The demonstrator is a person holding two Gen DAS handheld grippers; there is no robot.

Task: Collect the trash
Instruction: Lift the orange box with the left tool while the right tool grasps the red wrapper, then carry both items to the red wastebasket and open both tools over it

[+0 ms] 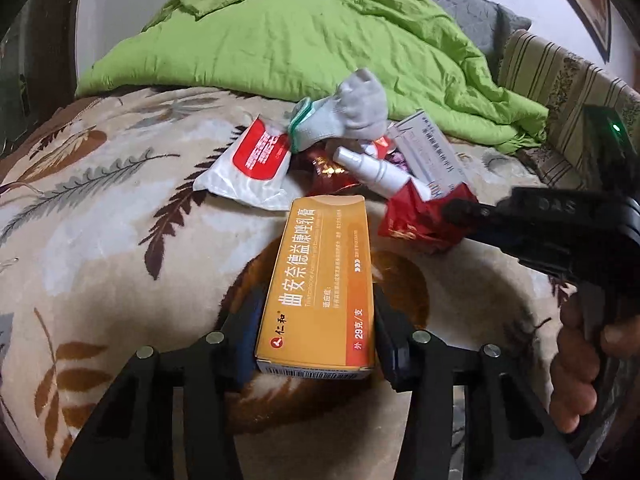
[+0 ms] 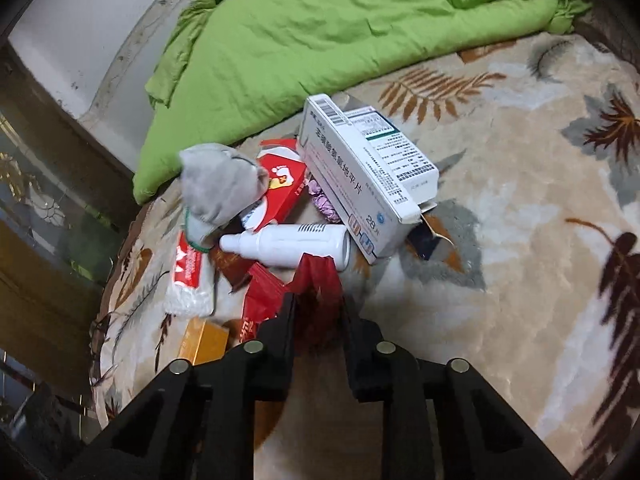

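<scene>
The left claw [image 1: 316, 320] is clamped on a long yellow box [image 1: 320, 284] with red on one end and dark writing on top. The right claw [image 2: 318, 312] pinches a shiny red wrapper [image 2: 316, 292]. Both sit at the near edge of a trash pile on the leafy blanket [image 2: 520, 240], beside a white spray bottle [image 2: 288, 246], a white box [image 2: 360, 176] and a gray glove [image 2: 218, 192].

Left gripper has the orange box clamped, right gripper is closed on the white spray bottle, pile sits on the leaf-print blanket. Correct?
Not quite. The right gripper is closed on the red wrapper, not the spray bottle, which lies free just beyond its tips, as the right wrist view shows. The rest holds: the left gripper clamps the orange box, and the pile sits on the blanket.
</scene>
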